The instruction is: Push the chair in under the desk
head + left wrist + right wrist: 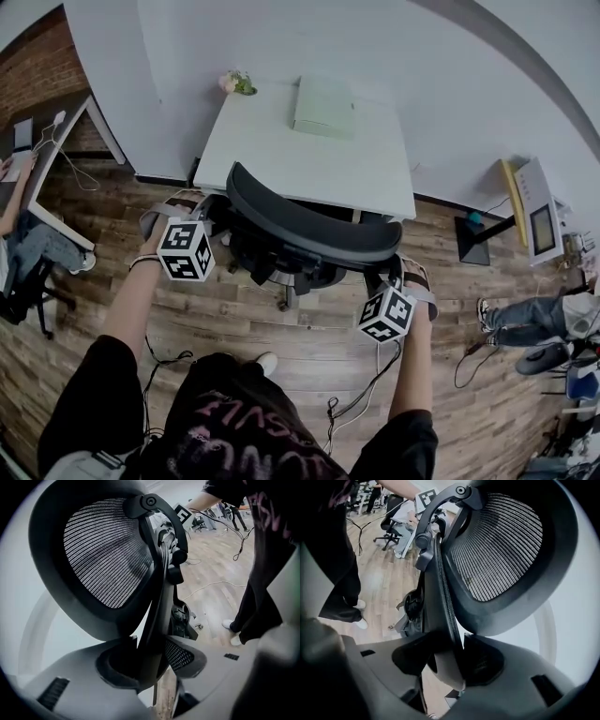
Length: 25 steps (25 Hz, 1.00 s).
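Note:
A black mesh-backed office chair [305, 234] stands on the wood floor just in front of the white desk [272, 150], its seat partly under the desk's front edge. My left gripper [208, 214] is shut on the left edge of the backrest [105, 559], whose frame sits pinched between the jaws of that gripper [149, 660]. On the other side my right gripper [392, 274] holds the backrest's right edge. In the right gripper view the rim [445, 620] runs down into the closed right gripper [451, 660].
A pale green folder [324, 105] and a small flower pot [236, 82] lie on the desk. A seated person [26, 246] is at the left beside another desk, someone's legs [525, 319] at the right. Cables [361, 394] trail on the floor; a white machine [536, 217] stands right.

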Each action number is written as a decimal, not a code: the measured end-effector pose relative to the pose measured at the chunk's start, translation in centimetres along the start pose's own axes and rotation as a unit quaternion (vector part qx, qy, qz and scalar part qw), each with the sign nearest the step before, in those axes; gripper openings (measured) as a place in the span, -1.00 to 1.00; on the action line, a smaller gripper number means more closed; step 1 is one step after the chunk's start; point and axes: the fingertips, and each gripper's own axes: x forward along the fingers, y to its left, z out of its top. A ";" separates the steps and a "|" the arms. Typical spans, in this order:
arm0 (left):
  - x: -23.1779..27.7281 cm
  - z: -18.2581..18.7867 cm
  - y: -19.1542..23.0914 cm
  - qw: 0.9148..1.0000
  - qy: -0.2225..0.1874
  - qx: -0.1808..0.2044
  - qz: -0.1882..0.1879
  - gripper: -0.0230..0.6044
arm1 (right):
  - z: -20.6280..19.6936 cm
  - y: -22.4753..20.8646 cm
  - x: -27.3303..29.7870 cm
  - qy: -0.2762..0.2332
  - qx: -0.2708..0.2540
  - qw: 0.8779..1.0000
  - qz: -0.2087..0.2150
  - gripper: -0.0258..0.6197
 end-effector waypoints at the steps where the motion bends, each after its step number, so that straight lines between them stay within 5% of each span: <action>1: 0.2 0.1 0.2 1.000 0.001 -0.002 0.001 -0.31 | -0.1 -0.4 0.3 -0.002 -0.002 1.000 0.000 -0.26; 25: 4.7 0.9 5.4 1.000 0.006 -0.015 0.009 -0.29 | -1.3 -5.8 5.5 -0.012 -0.020 1.000 -0.011 -0.27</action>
